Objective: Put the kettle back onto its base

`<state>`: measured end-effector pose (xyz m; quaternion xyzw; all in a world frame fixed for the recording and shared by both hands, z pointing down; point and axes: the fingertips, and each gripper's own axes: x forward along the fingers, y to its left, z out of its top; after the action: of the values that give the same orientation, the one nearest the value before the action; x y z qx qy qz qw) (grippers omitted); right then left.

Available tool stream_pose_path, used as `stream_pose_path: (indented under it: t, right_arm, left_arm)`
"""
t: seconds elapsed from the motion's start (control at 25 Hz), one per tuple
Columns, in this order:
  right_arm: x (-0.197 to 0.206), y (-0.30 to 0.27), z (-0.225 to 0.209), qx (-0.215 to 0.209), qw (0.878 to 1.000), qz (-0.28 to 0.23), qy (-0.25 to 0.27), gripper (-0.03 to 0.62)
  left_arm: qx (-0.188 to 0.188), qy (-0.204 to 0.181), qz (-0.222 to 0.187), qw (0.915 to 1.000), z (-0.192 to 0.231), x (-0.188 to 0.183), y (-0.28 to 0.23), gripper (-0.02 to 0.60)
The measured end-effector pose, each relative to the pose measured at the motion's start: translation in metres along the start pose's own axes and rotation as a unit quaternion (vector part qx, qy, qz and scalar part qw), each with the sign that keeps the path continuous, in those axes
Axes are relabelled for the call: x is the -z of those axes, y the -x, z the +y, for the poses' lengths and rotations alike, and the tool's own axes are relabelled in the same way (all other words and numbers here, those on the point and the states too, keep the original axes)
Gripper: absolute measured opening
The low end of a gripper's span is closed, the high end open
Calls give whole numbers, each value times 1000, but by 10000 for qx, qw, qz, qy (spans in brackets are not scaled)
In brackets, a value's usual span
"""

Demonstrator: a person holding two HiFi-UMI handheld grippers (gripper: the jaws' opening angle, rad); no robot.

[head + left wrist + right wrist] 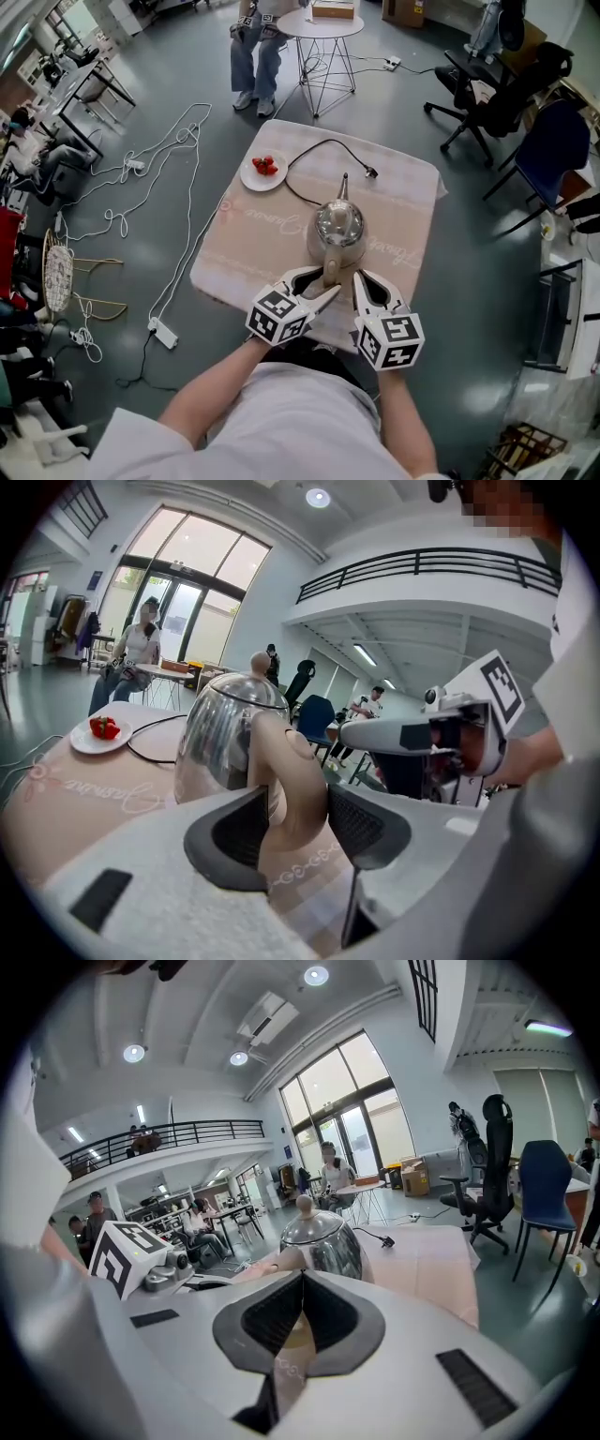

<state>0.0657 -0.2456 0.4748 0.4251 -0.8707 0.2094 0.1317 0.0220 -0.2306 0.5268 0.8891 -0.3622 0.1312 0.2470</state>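
At table (403,187) centre, kettle (337,225) stands upright, apparently seated on its base, handle (286,780) pointing toward the person. Left gripper (298,819) is nearer: jaws spread either side of the upright handle, not clamping. Right gripper (300,1312) hangs just beside, jaws pressed together, empty.

White shirt (281,417), white hand-held grippers (323,281) (360,277), marker cubes (279,316) (391,339)

Mirror-polished metal on the kettle (337,228) body and lid, smooth and glossy; matt, smooth plastic on its handle (286,780). Soft woven cloth (253,248), matt, with a faint print. Glossy white plate (251,179). Smooth, matt plastic shells on the left gripper (298,832), with dark, finely ribbed, rubbery-looking pads (246,829).
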Motion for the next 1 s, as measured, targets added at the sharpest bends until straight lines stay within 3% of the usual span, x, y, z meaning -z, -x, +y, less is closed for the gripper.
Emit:
stream_pose_path:
  t: [0.28,0.6,1.0]
  right_arm:
    - [-4,-1,22,-26,10000,-62,50,5]
    - [-8,-1,69,45,9998,-144,116,5]
    - [-5,5,120,200,9993,-310,-57,5]
  left_arm:
    - [-174,-71,-244,9995,1,-11,29,185]
    - [-418,-144,-479,9979,5,-20,77,95]
    - [-112,-455,-721,9963,-4,-26,123,11]
